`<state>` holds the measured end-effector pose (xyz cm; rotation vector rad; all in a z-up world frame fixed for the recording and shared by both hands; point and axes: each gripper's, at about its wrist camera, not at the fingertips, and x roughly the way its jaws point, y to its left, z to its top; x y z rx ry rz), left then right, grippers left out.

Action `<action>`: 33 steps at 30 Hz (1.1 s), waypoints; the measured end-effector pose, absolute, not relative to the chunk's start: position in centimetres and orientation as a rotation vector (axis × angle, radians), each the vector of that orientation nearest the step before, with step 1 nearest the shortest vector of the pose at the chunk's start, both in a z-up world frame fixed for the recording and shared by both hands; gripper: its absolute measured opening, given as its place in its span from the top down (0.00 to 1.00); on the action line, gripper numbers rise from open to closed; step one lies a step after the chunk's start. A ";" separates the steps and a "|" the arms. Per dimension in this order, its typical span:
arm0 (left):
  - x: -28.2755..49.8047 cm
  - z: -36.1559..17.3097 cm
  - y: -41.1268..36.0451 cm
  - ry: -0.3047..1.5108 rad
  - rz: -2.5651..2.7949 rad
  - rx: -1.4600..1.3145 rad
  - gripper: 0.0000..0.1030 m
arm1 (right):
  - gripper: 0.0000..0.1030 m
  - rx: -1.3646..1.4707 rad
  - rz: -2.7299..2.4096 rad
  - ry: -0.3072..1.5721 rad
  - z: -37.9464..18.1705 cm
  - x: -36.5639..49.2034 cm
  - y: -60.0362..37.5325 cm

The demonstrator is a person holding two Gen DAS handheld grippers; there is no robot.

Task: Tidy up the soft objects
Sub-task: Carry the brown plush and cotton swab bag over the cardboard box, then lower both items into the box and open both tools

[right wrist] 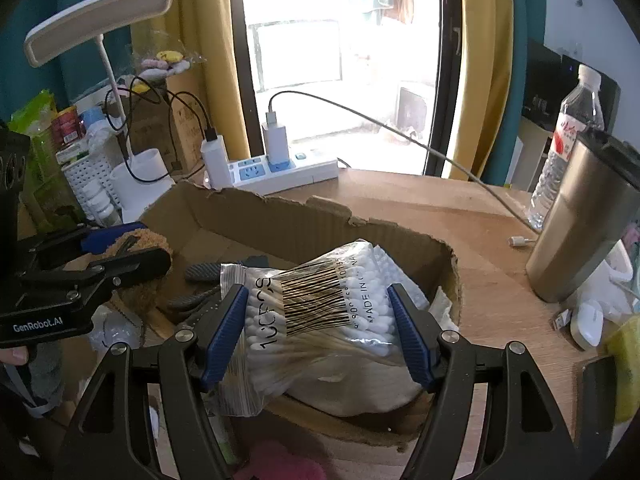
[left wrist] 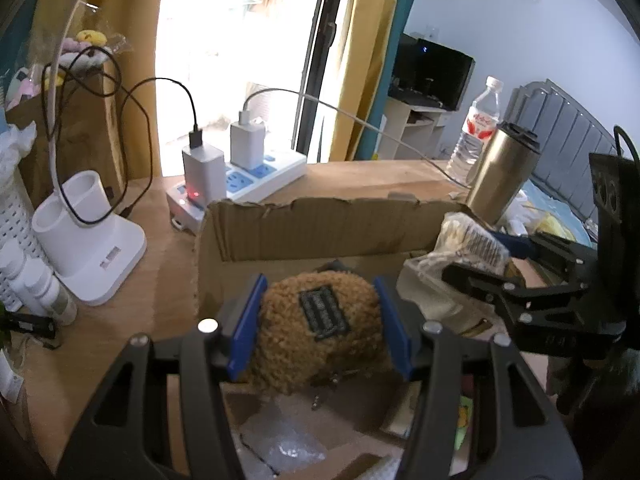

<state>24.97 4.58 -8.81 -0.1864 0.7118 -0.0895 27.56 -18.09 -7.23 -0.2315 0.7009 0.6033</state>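
Note:
My left gripper is shut on a brown fuzzy plush with a dark label patch and holds it over the open cardboard box. My right gripper is shut on a clear bag of cotton swabs with a barcode, above the right part of the same box. Under the bag lies a white soft item. The right gripper and its bag also show at the right in the left wrist view. The left gripper and plush show at the left in the right wrist view.
A power strip with chargers and cables sits behind the box. A white lamp base, a metal tumbler and a water bottle stand on the wooden desk. A pink soft thing lies near the front.

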 end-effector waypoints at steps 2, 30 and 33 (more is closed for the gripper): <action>25.3 -9.1 4.5 0.720 -0.092 -0.184 0.45 | 0.29 -0.231 0.603 0.710 -7.6 27.8 -18.0; 24.3 -8.1 4.0 0.731 -0.085 -0.178 0.27 | 0.24 -0.242 0.594 0.706 -7.3 27.0 -17.8; 23.5 -7.6 4.0 0.719 -0.082 -0.180 0.27 | 0.24 -0.244 0.590 0.695 -6.8 26.3 -18.0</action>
